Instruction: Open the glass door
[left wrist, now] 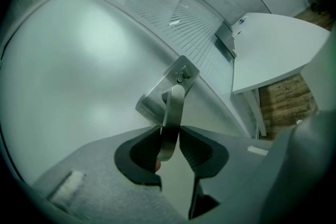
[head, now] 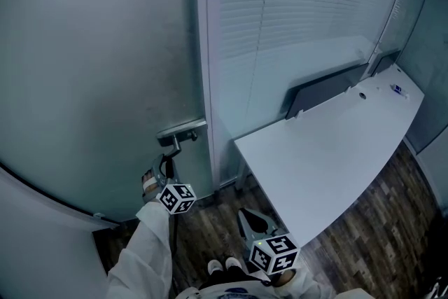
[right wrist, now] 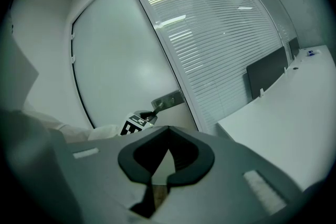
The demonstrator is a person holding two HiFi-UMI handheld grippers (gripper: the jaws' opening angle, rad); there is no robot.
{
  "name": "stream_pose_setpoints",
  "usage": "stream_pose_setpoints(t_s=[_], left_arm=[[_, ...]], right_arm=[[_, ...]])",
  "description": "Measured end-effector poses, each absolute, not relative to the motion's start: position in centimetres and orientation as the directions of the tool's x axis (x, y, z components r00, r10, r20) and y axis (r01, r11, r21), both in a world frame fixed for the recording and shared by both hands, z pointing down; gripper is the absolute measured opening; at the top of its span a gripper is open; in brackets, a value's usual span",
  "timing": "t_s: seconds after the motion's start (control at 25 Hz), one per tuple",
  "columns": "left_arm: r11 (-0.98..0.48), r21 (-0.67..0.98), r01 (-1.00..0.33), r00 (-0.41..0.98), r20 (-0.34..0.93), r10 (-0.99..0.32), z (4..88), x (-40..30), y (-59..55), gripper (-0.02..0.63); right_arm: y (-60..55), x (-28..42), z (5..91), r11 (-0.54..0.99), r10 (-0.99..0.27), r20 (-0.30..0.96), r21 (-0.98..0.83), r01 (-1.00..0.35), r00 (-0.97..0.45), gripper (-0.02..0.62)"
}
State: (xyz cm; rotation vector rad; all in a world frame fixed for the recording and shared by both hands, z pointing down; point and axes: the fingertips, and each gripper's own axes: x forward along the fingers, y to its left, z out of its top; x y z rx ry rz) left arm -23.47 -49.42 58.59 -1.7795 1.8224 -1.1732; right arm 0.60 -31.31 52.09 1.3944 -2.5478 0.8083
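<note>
The frosted glass door (head: 98, 73) fills the left of the head view. Near its right edge sits a metal handle plate (head: 180, 129), and the lever (head: 172, 148) hangs downward from it. My left gripper (head: 166, 163) is shut on that lever. In the left gripper view the steel lever (left wrist: 172, 113) runs between the dark pads (left wrist: 140, 152) from its plate (left wrist: 160, 93). My right gripper (head: 246, 213) hangs lower and to the right, away from the door, shut with nothing in it. Its tips (right wrist: 168, 129) meet, and beyond them the door (right wrist: 121, 60) and plate (right wrist: 168, 98) show.
Right of the door stand a pale frame post (head: 203, 45) and a glass partition with slatted blinds (head: 301, 3). A white desk (head: 329, 150) with a dark grey screen (head: 325, 89) along its back reaches close to the right gripper. Wood floor (head: 217, 227) lies below.
</note>
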Motion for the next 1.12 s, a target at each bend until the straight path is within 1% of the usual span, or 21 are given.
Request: stream_pose_setpoints(t_s=[0.16,0.6,1.12], left_arm=[[-0.129,-0.787,-0.603,-0.172,0.286,-0.943,57.6,-23.4,-48.8,0.11],[-0.175,-0.841,-0.512,-0.195,0.312,-0.93,57.1,-23.2,-48.6,0.118],[-0.213,-0.887,-0.41,-0.234,0.328,-0.915,56.7,-22.3,-45.6,0.12]], right_arm=[[-30.9,0.4,51.6,0.445,-0.743,0.34,-0.393,-0.804,-0.577,0.003],[-31.3,0.6,51.3,0.456,-0.741,0.32,-0.406,-0.792,-0.59,0.003],[-30.5,2.8,50.9,0.451,-0.749,0.3,-0.421,-0.787,-0.591,0.003]])
